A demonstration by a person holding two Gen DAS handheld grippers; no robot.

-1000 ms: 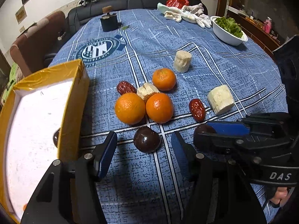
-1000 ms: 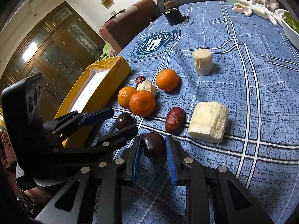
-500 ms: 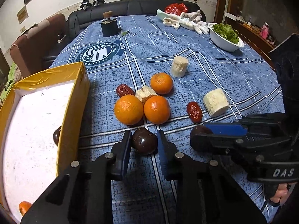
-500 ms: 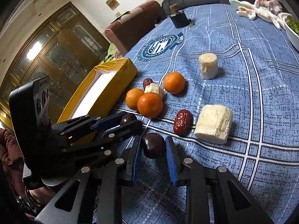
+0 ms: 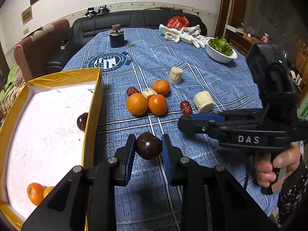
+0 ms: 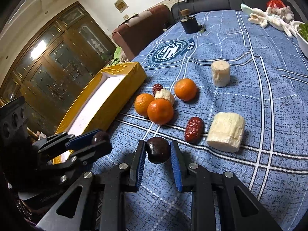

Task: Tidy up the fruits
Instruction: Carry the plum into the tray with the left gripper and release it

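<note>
My left gripper [image 5: 147,148] is shut on a dark round fruit [image 5: 148,147] and holds it above the blue tablecloth beside the yellow box [image 5: 93,104]. My right gripper [image 6: 158,153] is shut on a second dark round fruit [image 6: 158,150], lifted off the cloth. The box holds a dark fruit [image 5: 82,121] and oranges [image 5: 35,193]. Three oranges [image 5: 137,104], two red dates [image 5: 186,106] and pale sugarcane chunks [image 5: 203,101] lie on the cloth ahead. In the right wrist view the left gripper [image 6: 96,140] is at the left with its fruit.
A white bowl of greens [image 5: 221,51], white gloves [image 5: 184,35], a red bag [image 5: 177,22] and a dark small container [image 5: 116,38] stand at the far end. Sofa and armchair [image 5: 38,46] ring the table. A wooden cabinet [image 6: 53,67] stands left.
The left gripper closed on the dark fruit and lifted it. The right gripper, holding its dark fruit throughout, has risen with it. Both pulled back from the fruit pile.
</note>
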